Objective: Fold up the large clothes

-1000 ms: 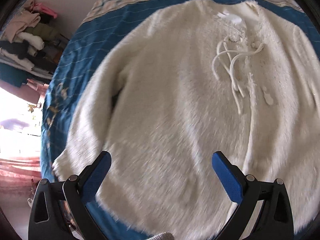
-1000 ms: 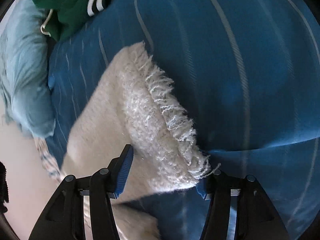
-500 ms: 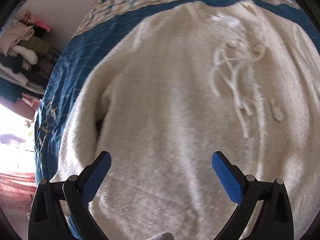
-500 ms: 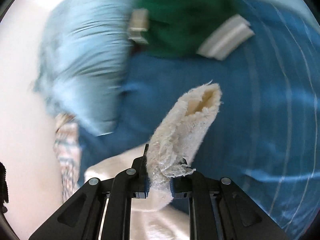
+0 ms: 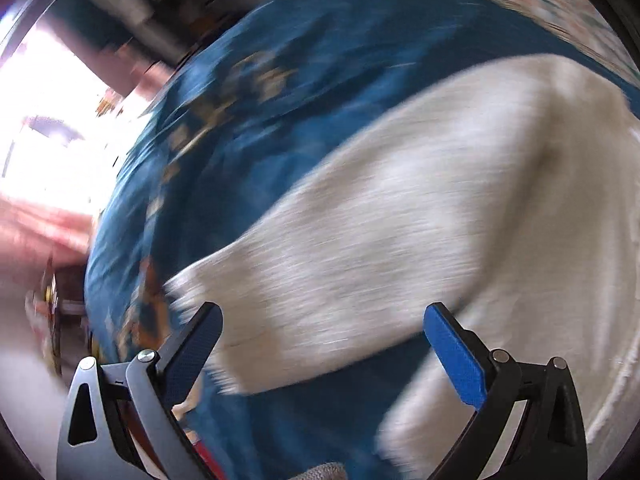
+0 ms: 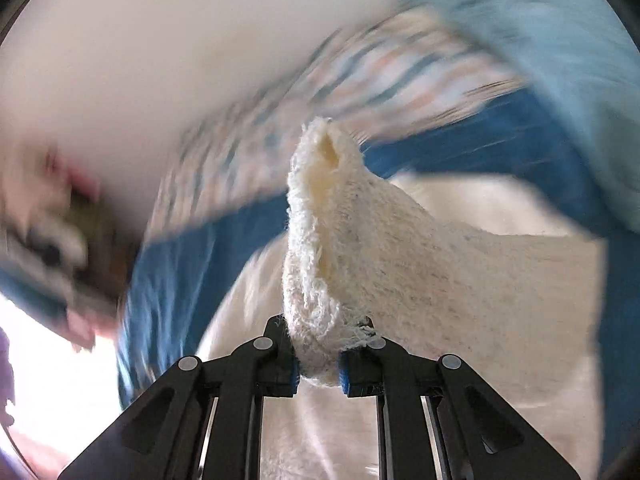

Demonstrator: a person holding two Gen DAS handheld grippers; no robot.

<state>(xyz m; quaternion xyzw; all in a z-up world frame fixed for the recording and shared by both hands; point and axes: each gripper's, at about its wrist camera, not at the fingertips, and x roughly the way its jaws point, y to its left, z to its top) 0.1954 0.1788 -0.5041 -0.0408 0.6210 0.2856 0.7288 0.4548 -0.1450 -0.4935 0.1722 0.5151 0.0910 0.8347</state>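
A fluffy cream sweater (image 5: 460,208) lies spread on a blue bedspread (image 5: 256,132). Its left sleeve (image 5: 304,280) stretches toward the bed's edge and its cuff lies just ahead of my left gripper (image 5: 320,340), which is open and empty above it. My right gripper (image 6: 318,364) is shut on the other sleeve's cuff (image 6: 320,248), held up in the air with the open cuff end pointing away. The sleeve drapes from it down to the sweater body (image 6: 460,280) below. Both views are blurred by motion.
The blue bedspread (image 6: 188,264) has a checkered border (image 6: 304,92) by a pale wall. A light blue pillow (image 6: 560,40) lies at the upper right in the right wrist view. A bright window (image 5: 44,120) and a blurred clothes pile (image 6: 44,240) stand beyond the bed's edge.
My right gripper closed on the sleeve cuff and lifted it, swinging it over toward the sweater body. My left gripper swung left from the sweater's front to the left sleeve's cuff.
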